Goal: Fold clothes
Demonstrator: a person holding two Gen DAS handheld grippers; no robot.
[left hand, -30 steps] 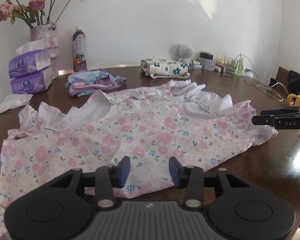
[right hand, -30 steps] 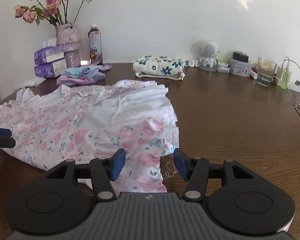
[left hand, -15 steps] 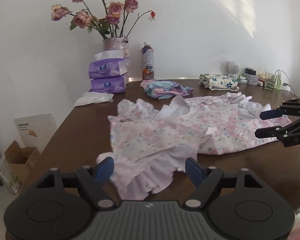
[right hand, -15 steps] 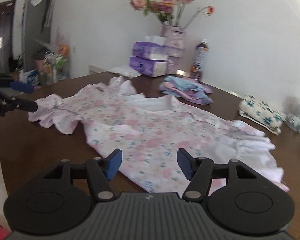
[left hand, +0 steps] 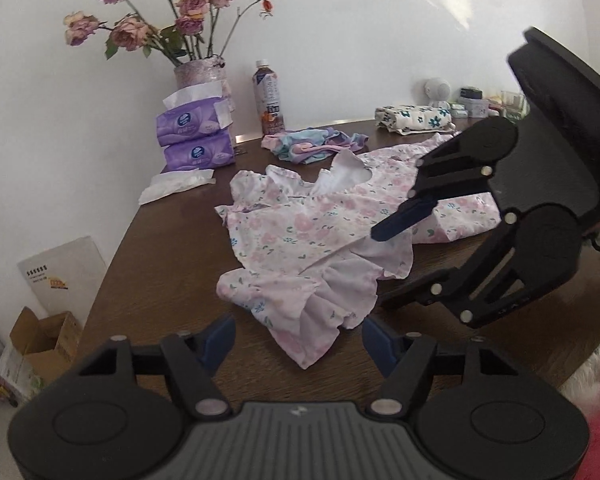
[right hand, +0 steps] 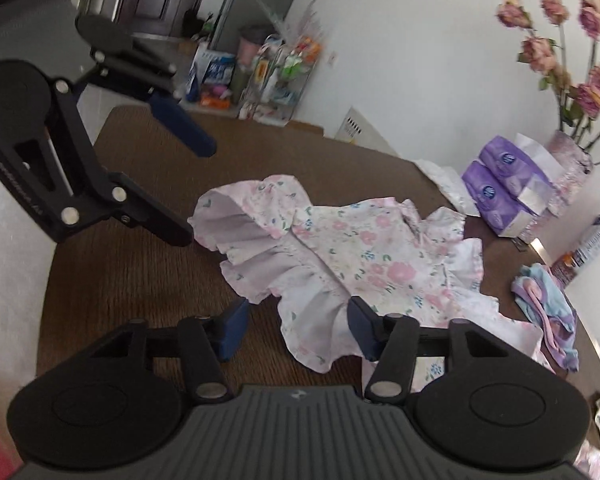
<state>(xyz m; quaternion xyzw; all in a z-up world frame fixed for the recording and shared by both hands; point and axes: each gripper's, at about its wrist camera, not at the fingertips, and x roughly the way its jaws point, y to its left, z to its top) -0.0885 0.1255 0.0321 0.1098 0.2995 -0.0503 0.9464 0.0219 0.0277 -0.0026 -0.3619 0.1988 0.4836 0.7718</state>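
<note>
Both claws converged over dress (left hand: 312, 240).

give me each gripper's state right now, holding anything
left gripper: open, holding nothing, pink floral ruffled dress hem lying between its fingers.
right gripper: open, holding nothing.

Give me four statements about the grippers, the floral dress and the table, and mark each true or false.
1. Both the left gripper and the right gripper are open. True.
2. The floral dress lies neatly folded into a square. False: it lies spread and rumpled on the table, ruffles loose.
3. Two purple tissue packs are stacked beside the flower vase. True.
4. The bottle lies on its side on the dress. False: it stands upright behind the dress, near the wall.
</note>
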